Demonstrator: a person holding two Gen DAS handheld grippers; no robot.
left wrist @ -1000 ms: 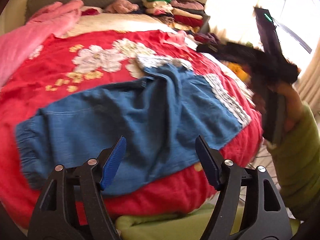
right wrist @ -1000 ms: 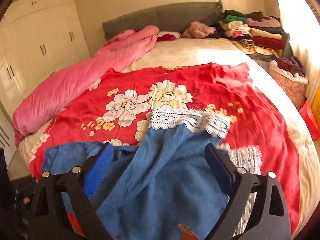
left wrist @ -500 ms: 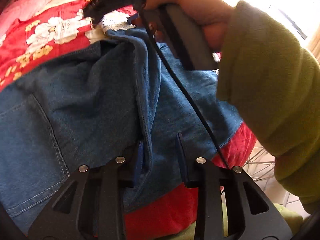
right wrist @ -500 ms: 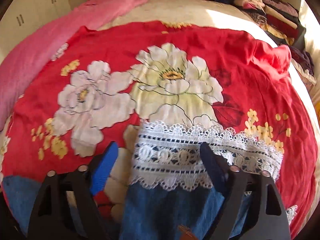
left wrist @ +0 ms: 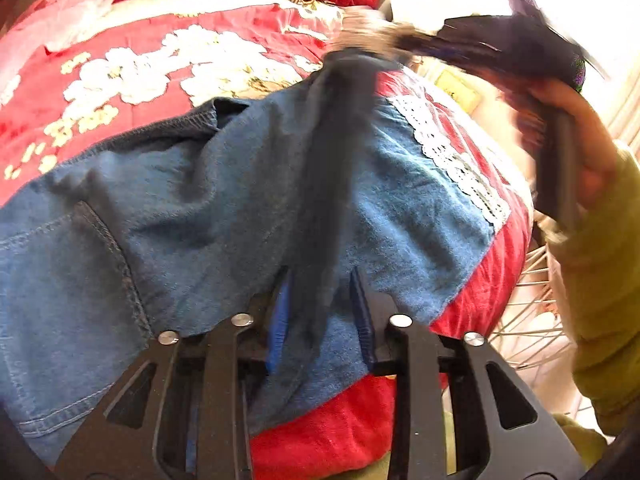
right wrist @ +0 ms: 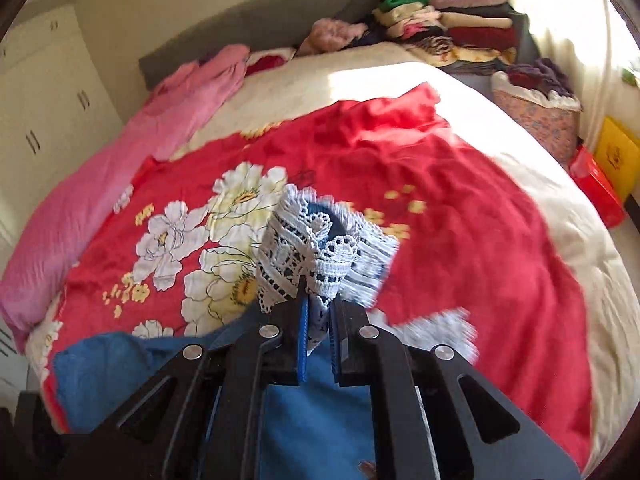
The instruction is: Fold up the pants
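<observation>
Bed: your red floral blanket (right wrist: 460, 216) is covering a cream bed (right wrist: 600, 264), with the blue pants (left wrist: 208, 208) lying across its near edge.
Left jaws: your left gripper (left wrist: 320, 304) has just been closing, and its blue pads are now pinching a raised fold of denim that is running up between them.
Right jaws: your right gripper (right wrist: 319, 336) has just been closing too, and its jaws are now pressing together on the white lace cuff (right wrist: 316, 248) of one pant leg.
Lifted leg: in the left wrist view that leg is stretching up off the blanket from your left jaws toward the blurred right gripper at the upper right.
Other leg: the second leg is lying flat, and its lace hem (left wrist: 452, 156) is resting on the red blanket toward the right edge of the bed.
Waist end: the stitched seam and pocket are spreading out to the left of your left gripper.
Right hand: your right hand (left wrist: 580, 140), in a green sleeve (left wrist: 608, 280), is gripping the handle above the bed's edge.
Farther out: a pink quilt (right wrist: 120, 168) is lying along the left side, and stacks of folded clothes (right wrist: 448, 28) are sitting beside the grey headboard (right wrist: 248, 28).
Wall: white cupboards (right wrist: 44, 104) are standing to the left.
</observation>
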